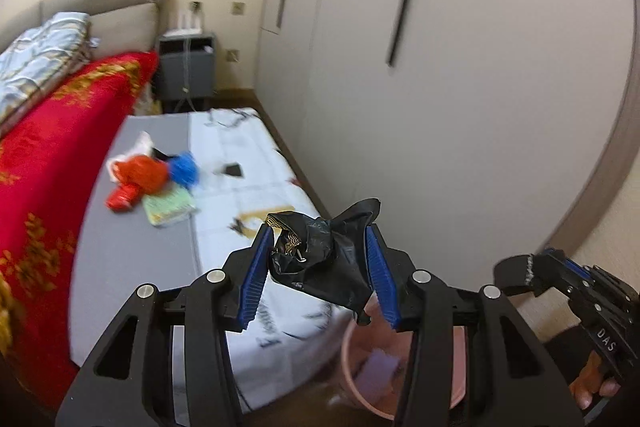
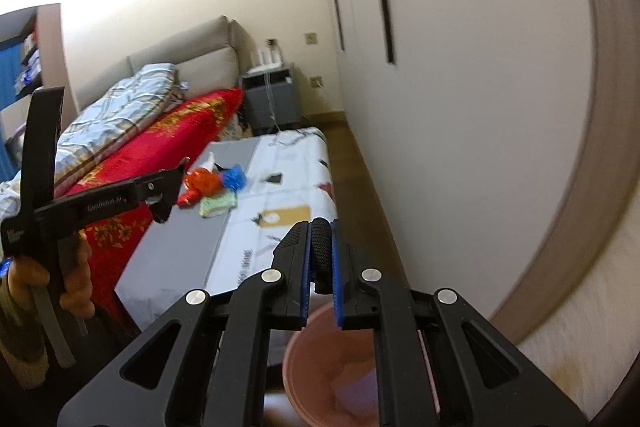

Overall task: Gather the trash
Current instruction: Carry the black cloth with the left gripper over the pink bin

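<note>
My left gripper is shut on a crumpled black wrapper with gold print, held above a pink bin. The bin holds a pale lilac piece. My right gripper is shut on a black textured handle, with the pink bin just below it. More trash lies on a low grey-and-white table: a red wrapper, a blue wad and a green packet. In the right wrist view the left gripper shows at the left, near that pile.
A bed with a red blanket runs along the table's left side. A grey nightstand stands at the far end. White wardrobe doors line the right, with a strip of wooden floor between them and the table.
</note>
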`<act>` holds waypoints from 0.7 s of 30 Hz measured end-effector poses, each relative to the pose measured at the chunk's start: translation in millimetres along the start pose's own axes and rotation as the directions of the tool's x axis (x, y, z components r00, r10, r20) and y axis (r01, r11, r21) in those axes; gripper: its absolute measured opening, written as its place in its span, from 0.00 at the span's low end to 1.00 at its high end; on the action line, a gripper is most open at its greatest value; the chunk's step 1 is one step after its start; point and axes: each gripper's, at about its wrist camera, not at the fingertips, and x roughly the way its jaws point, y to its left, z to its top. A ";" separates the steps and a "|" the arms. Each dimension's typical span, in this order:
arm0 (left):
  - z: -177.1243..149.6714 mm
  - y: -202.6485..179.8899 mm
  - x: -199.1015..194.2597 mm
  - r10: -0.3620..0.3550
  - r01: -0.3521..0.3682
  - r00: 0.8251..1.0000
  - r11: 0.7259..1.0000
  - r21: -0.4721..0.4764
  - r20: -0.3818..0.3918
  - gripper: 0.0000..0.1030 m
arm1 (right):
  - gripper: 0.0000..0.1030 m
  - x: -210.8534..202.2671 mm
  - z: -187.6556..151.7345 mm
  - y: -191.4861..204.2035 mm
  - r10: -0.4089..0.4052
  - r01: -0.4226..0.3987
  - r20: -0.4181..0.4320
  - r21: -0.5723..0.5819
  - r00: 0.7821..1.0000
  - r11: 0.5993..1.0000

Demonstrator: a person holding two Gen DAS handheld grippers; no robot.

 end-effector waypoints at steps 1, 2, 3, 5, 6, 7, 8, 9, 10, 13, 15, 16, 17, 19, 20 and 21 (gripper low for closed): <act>-5.5 -5.8 4.9 -0.010 0.010 1.000 1.000 0.010 -0.009 0.45 | 0.09 0.7 -4.5 -3.0 -0.011 0.011 -0.005 0.007 1.000 1.000; -9.3 -10.3 7.8 -0.015 0.016 1.000 1.000 0.015 -0.017 0.45 | 0.09 1.6 -8.9 -5.5 -0.022 0.022 -0.010 0.011 1.000 1.000; -13.9 -15.8 13.2 -0.023 0.024 0.999 0.999 0.021 -0.031 0.45 | 0.09 2.9 -11.8 -7.9 -0.029 0.029 -0.015 0.014 0.999 0.999; -20.1 -24.3 22.8 -0.041 0.042 0.998 0.999 0.030 -0.053 0.45 | 0.09 7.6 -18.8 -12.8 -0.043 0.044 -0.033 0.025 0.999 0.999; -21.3 -27.5 25.7 -0.045 0.047 0.997 0.998 0.037 -0.057 0.45 | 0.09 9.6 -21.1 -14.7 -0.048 0.049 -0.040 0.027 0.998 0.998; -23.1 -31.8 29.3 -0.049 0.052 0.997 0.998 0.046 -0.063 0.45 | 0.09 12.6 -23.9 -16.8 -0.056 0.057 -0.050 0.029 0.997 0.998; -24.4 -36.0 33.3 -0.055 0.059 0.996 0.997 0.054 -0.070 0.45 | 0.09 15.2 -26.1 -18.6 -0.063 0.064 -0.057 0.030 0.996 0.997; -25.0 -38.7 36.0 -0.061 0.066 0.995 0.996 0.057 -0.074 0.45 | 0.09 17.9 -27.0 -19.6 -0.068 0.070 -0.063 0.030 0.996 0.997; -26.2 -41.0 38.6 -0.067 0.072 0.995 0.996 0.061 -0.079 0.45 | 0.09 20.2 -27.5 -20.6 -0.073 0.075 -0.066 0.031 0.995 0.997; -29.7 -48.9 45.9 -0.091 0.097 0.991 0.993 0.068 -0.096 0.45 | 0.09 26.3 -29.5 -24.6 -0.086 0.090 -0.076 0.038 0.993 0.995; -32.6 -54.3 53.0 -0.097 0.106 0.989 0.991 0.080 -0.112 0.46 | 0.10 30.2 -31.1 -27.8 -0.095 0.099 -0.085 0.044 0.992 0.994; -34.0 -56.6 56.5 -0.102 0.113 0.987 0.990 0.084 -0.123 0.46 | 0.11 32.2 -32.1 -29.6 -0.100 0.104 -0.091 0.047 0.991 0.993; -35.5 -59.5 60.1 -0.108 0.121 0.985 0.989 0.088 -0.136 0.46 | 0.11 33.3 -32.9 -31.1 -0.102 0.107 -0.094 0.050 0.990 0.993; -37.4 -67.0 63.3 -0.117 0.132 0.982 0.986 0.101 -0.146 0.46 | 0.12 36.8 -34.4 -35.0 -0.109 0.116 -0.104 0.060 0.989 0.991; -38.0 -70.5 65.9 -0.119 0.137 0.981 0.985 0.109 -0.150 0.46 | 0.12 38.2 -35.0 -36.8 -0.113 0.121 -0.108 0.064 0.988 0.991; -38.5 -74.1 67.0 -0.123 0.141 0.980 0.983 0.115 -0.155 0.46 | 0.12 39.0 -35.7 -38.3 -0.116 0.125 -0.112 0.068 0.987 0.990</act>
